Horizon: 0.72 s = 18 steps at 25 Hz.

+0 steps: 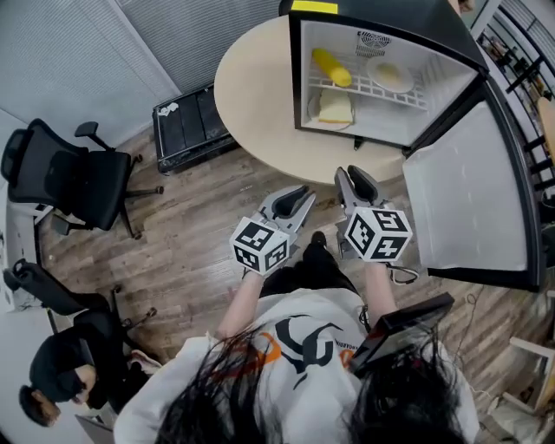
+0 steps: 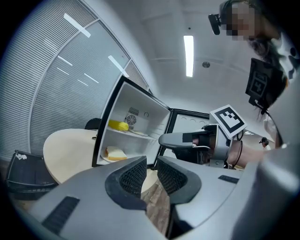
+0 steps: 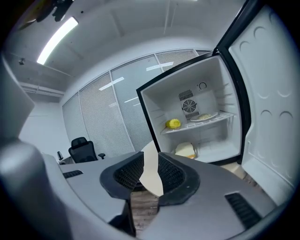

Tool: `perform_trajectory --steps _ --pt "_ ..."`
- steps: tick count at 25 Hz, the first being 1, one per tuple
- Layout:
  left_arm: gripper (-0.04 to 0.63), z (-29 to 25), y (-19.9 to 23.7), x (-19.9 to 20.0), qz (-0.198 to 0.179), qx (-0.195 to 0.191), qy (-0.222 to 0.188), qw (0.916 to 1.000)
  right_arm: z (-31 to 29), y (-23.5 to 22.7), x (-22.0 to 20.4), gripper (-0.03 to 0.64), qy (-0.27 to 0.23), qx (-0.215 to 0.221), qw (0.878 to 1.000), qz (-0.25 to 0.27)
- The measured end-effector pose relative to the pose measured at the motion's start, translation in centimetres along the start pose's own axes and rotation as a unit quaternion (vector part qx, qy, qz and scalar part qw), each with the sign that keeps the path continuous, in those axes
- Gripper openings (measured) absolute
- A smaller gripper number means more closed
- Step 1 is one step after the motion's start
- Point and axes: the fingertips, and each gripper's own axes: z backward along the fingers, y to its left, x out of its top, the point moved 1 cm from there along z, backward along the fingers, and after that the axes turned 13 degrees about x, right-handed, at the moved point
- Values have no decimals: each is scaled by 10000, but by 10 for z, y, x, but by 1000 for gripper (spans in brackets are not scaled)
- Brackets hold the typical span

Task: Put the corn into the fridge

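Note:
The yellow corn [image 1: 331,67] lies on the wire upper shelf inside the open mini fridge [image 1: 373,13], which stands on the round table [image 1: 256,95]. It also shows in the left gripper view as corn [image 2: 118,125] and in the right gripper view as corn [image 3: 173,123]. Both grippers are held over the wood floor, short of the table and pointing at the fridge. My left gripper [image 1: 299,198] [image 2: 151,171] has a narrow gap between its pads and nothing in it. My right gripper [image 1: 355,178] [image 3: 151,172] is likewise narrowly open and empty.
A plate [image 1: 390,76] shares the upper shelf and a slice of bread on a plate [image 1: 334,108] lies below. The fridge door [image 1: 468,191] swings out to the right beside my right gripper. A black case [image 1: 186,126], office chairs [image 1: 69,178] and a seated person [image 1: 61,381] are at left.

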Motion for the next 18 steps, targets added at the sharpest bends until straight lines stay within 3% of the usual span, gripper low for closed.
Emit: perform_trajectory --steps 6,18 --pt "75 17 -26 -16 34 -114 36 9999 33 9 -18 60 6 -65 10000 -43" --pt "75 20 -75 -14 -27 57 -171 9998 91 2 -27 48 68 95 9999 -12"
